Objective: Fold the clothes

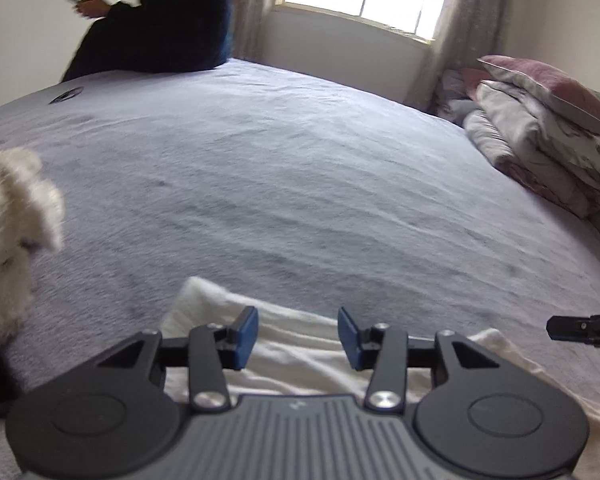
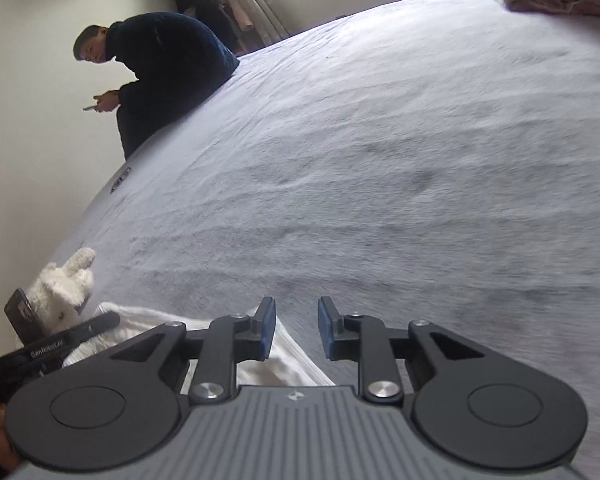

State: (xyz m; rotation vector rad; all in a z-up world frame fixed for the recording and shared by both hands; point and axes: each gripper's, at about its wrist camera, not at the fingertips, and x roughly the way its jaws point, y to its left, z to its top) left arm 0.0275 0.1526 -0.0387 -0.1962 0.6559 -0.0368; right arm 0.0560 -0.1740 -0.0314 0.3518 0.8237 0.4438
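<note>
Bed (image 1: 300,168): a wide grey-lilac sheet fills both views; it carries everything here.
Bedding pile (image 1: 540,136): folded quilts and a pink pillow lie at the far right of the bed, well apart from the work.
Person (image 2: 168,72): someone in dark clothes sits on the far edge of the bed and looks at a phone, not part of the task.
White garment (image 1: 300,356): it lies flat on the near edge of the bed, directly under and in front of the left gripper (image 1: 298,334). Its long axis seems to run left to right across the left wrist view.
Plush toy (image 2: 66,284): a white fluffy toy rests on the bed just left of the garment.
Left jaws: they stand apart, with nothing pressed between the pads; the cloth is below them, not gripped.
Right gripper (image 2: 297,328): its jaws are apart by a smaller gap, and empty; the garment's right edge passes under the left finger, and bare sheet shows in the gap.
Key relation: I judge the left hand is nearer the cloth's middle, the right one sits at its right end, so the next grasp calls for going down and slightly forward.
Hidden: the near part of the garment is covered by both gripper bodies; which kind of clothing it is, and how far it is folded, I cannot tell.
</note>
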